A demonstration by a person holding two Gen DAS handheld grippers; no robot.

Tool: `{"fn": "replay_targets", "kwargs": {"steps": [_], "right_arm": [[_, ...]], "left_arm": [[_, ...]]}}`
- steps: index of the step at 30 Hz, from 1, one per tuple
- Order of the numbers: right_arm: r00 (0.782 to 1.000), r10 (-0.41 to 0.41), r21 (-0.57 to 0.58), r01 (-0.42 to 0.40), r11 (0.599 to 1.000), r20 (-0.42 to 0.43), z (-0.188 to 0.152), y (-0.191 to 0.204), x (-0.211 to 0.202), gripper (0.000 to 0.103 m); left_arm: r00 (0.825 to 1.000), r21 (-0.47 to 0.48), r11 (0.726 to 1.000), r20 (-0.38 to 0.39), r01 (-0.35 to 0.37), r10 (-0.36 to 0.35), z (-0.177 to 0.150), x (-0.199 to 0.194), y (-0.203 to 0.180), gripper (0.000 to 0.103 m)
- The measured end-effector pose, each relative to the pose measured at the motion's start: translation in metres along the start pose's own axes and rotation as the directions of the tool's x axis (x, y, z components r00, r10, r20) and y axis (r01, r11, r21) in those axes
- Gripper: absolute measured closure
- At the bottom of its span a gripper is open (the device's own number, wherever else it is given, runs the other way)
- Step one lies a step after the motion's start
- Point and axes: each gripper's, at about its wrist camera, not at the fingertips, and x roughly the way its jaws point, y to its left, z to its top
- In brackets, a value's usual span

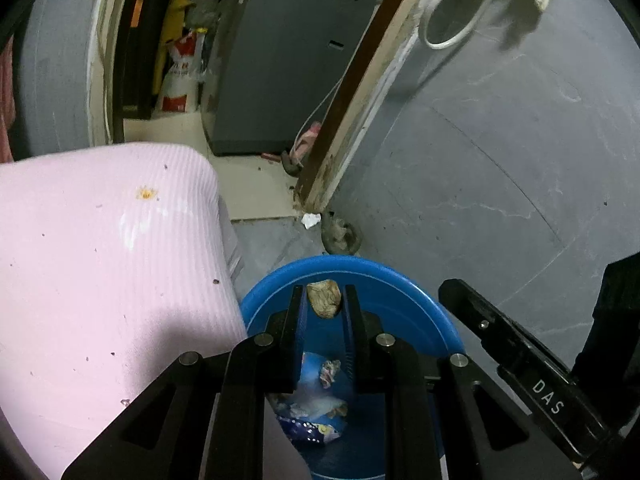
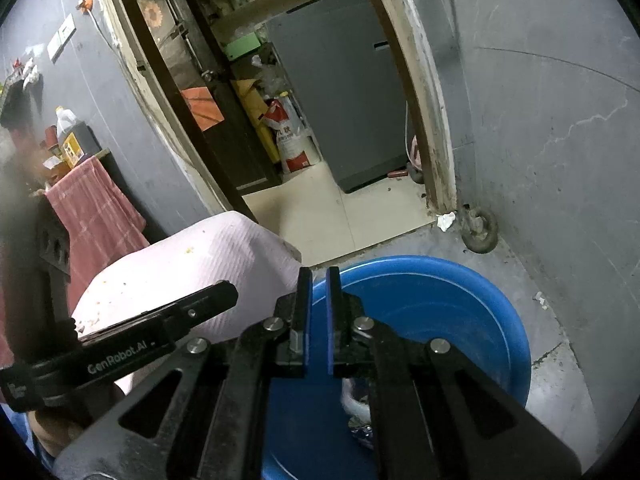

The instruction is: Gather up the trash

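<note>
The room has grey walls (image 2: 540,80) and a grey floor (image 2: 560,340) with cracks and scuffs. An open doorway (image 2: 424,128) with a worn wooden frame leads to a second room with a pale tile floor (image 2: 360,208). In there stand a big dark grey box (image 2: 344,92) and a red and white sack (image 2: 292,140). A red cloth (image 2: 96,208) hangs on the left.

A pink tabletop (image 1: 100,260) has a ribbed cover with crumbs and a small yellow stain. Just beside it on the floor sits a blue tub (image 1: 400,300). Some trash, a blue wrapper (image 1: 312,420) and scraps, lies at the bottom of the tub.

The left tongs (image 1: 324,300) hang over the tub, clamped on a crumpled brown wad (image 1: 325,299). The right tongs (image 2: 319,280) hang over the tub too, almost together with only a thin gap and nothing between them. A small white scrap (image 2: 445,221) lies on the floor by the door frame.
</note>
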Motion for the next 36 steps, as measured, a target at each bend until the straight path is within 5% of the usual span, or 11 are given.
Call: {"fn": "replay_targets", "kwargs": {"steps": [10,14,22,28,32,34,36], "right_arm": [[0.998,-0.025,0.002,0.025,1.000,0.054,0.005,-0.001,-0.011,0.092],[0.996,-0.035,0.000,0.035,0.999,0.081,0.008,-0.001,-0.016,0.079],[0.984,-0.053,-0.020,0.057,0.998,0.173,0.014,0.007,-0.036,0.056],[0.955,-0.065,-0.095,0.097,0.991,0.291,0.013,0.025,-0.060,0.034],[0.939,-0.047,-0.113,0.091,0.989,0.341,0.007,0.035,-0.071,0.016],[0.934,-0.039,-0.124,0.089,0.988,0.356,0.001,0.041,-0.076,0.012],[0.932,-0.030,-0.142,0.087,0.986,0.361,-0.004,0.046,-0.080,0.007]], "left_arm": [[1.000,-0.002,1.000,0.003,0.018,-0.018,-0.001,-0.010,0.003,0.076],[1.000,-0.005,1.000,0.010,0.024,-0.024,0.000,-0.015,0.004,0.074],[0.991,0.004,1.000,0.130,-0.026,0.025,-0.003,-0.049,0.006,0.051],[0.936,-0.020,0.988,0.315,-0.156,0.154,-0.013,-0.096,0.013,0.027],[0.906,-0.043,0.979,0.372,-0.201,0.203,-0.020,-0.120,0.020,0.024],[0.889,-0.056,0.970,0.390,-0.235,0.238,-0.027,-0.130,0.022,0.006],[0.866,-0.071,0.963,0.424,-0.259,0.264,-0.034,-0.141,0.023,0.004]]}}
